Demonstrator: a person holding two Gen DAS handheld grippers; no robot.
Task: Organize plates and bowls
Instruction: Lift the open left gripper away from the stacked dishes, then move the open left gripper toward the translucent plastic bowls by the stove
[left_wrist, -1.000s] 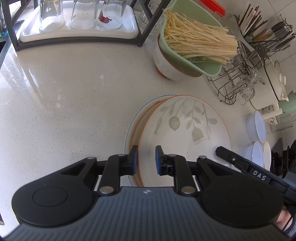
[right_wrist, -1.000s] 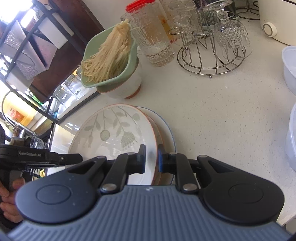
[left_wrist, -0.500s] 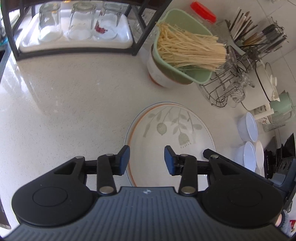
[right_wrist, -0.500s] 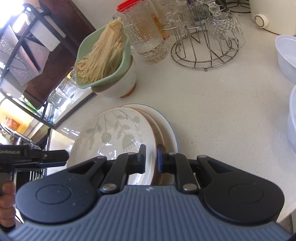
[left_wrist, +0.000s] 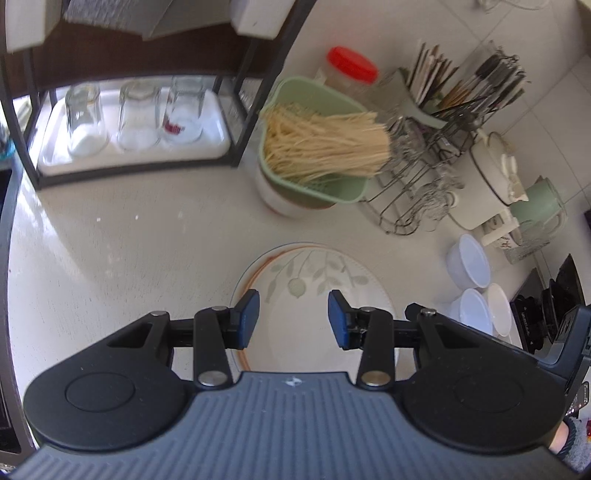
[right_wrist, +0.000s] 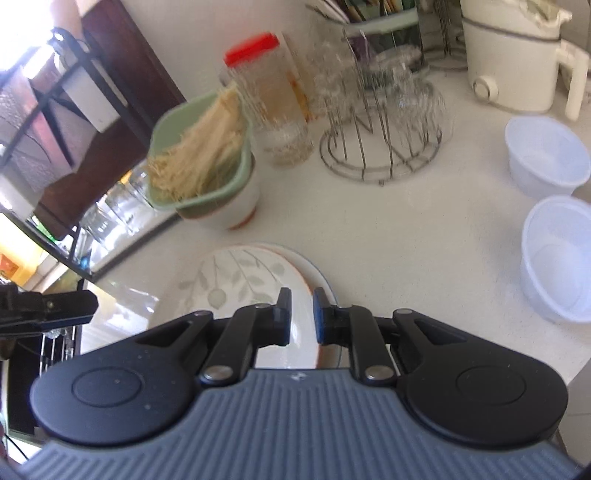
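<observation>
Stacking the plates looks like the step in hand: the leaf-patterned plate (left_wrist: 317, 291) lies on top of another plate (right_wrist: 320, 286), whose blue-edged rim shows past it, the pair near the front edge of the pale surface (left_wrist: 122, 240). The left gripper (left_wrist: 293, 314) hangs above the stack with its jaws spread and nothing between them; they have just been opening, so it appears to have let go. The right gripper (right_wrist: 301, 314) has its jaws pressed nearly together, and the orange-lined rim of the top plate runs through the narrow gap, so it reads as pinching that rim, though blur hides the exact contact. Toward the back edge stands a bowl (right_wrist: 229, 206) carrying a green strainer (left_wrist: 314, 147) full of pale noodles. At the right edge three white bowls (left_wrist: 469, 266) sit close together, well apart from the plates.

By my reckoning the plates are nearly gathered and the bowls are untouched. Next the right jaws need to release the rim cleanly, without dragging the top plate off centre, before either gripper reaches right for a white bowl.
</observation>
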